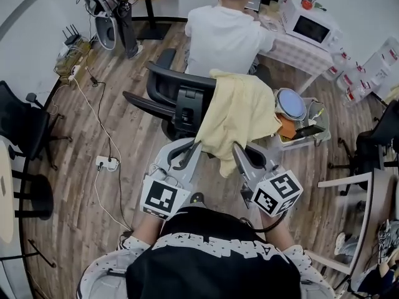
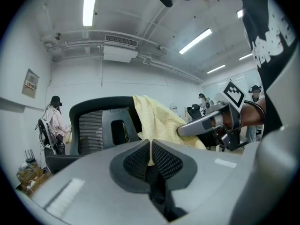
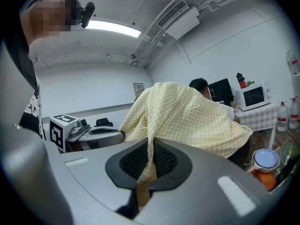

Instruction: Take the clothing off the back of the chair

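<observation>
A pale yellow checked garment (image 1: 240, 114) is draped over the top of a black office chair (image 1: 177, 95). It covers the right side of the backrest and hangs down the rear face towards the person holding the tools. The chair's left side and mesh panel are left uncovered.

Both grippers are held out in front of the person's torso, side by side and roughly level, with their jaws pointed at the chair's back. The marker cubes are turned up towards the head camera. The forearms are seen emerging from patterned sleeves, close to the body.

The left gripper (image 1: 191, 149) is placed at the garment's lower left edge. In the left gripper view its jaws are seen pressed together on a thin fold of the yellow cloth (image 2: 159, 121), which rises from between the ribbed pads (image 2: 164, 161) towards the backrest (image 2: 98, 125).

The right gripper (image 1: 239, 152) is set just beside it, at the lower right part of the hanging cloth. In the right gripper view the jaws are closed on a bunched fold of the garment (image 3: 187, 116), and the fabric runs down between the pads (image 3: 164, 159) and out below them. The cloth is drawn into a ridge above each grip.

Beyond the chair, a person in a white shirt (image 1: 224, 33) is seated at a worktop (image 1: 299, 53) carrying a microwave (image 1: 310, 25).
</observation>
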Tool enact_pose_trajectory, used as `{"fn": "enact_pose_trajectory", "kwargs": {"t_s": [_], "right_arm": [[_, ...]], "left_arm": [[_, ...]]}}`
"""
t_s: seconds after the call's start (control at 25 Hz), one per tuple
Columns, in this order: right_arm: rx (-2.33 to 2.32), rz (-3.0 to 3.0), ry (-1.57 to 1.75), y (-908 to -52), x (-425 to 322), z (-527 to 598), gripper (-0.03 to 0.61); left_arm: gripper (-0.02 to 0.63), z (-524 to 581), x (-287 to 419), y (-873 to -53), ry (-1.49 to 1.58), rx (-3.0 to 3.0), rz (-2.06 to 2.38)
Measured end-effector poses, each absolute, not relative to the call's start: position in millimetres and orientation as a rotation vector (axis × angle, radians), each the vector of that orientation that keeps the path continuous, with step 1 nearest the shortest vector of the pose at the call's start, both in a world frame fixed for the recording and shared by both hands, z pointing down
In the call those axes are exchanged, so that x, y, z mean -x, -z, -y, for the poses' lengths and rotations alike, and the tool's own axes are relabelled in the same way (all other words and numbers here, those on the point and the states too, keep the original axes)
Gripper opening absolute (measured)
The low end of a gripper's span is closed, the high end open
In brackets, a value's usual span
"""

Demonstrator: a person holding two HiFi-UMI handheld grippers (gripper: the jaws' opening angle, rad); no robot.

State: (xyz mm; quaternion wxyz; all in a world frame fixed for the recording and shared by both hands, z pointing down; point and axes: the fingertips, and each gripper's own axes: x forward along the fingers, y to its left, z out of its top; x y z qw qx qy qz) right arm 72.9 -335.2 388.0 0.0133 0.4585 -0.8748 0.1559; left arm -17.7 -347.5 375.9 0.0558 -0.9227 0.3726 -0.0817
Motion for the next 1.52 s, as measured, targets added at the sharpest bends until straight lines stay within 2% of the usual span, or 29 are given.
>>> {"fn": "enact_pose_trajectory", "kwargs": {"t_s": [1.52], "right_arm": [[-1.171, 2.874, -0.487, -369.1, -66.4, 276.6, 0.02]], "left_arm": [[0.011, 272.5, 14.4, -359.7, 0.244, 2.681, -1.355]]}}
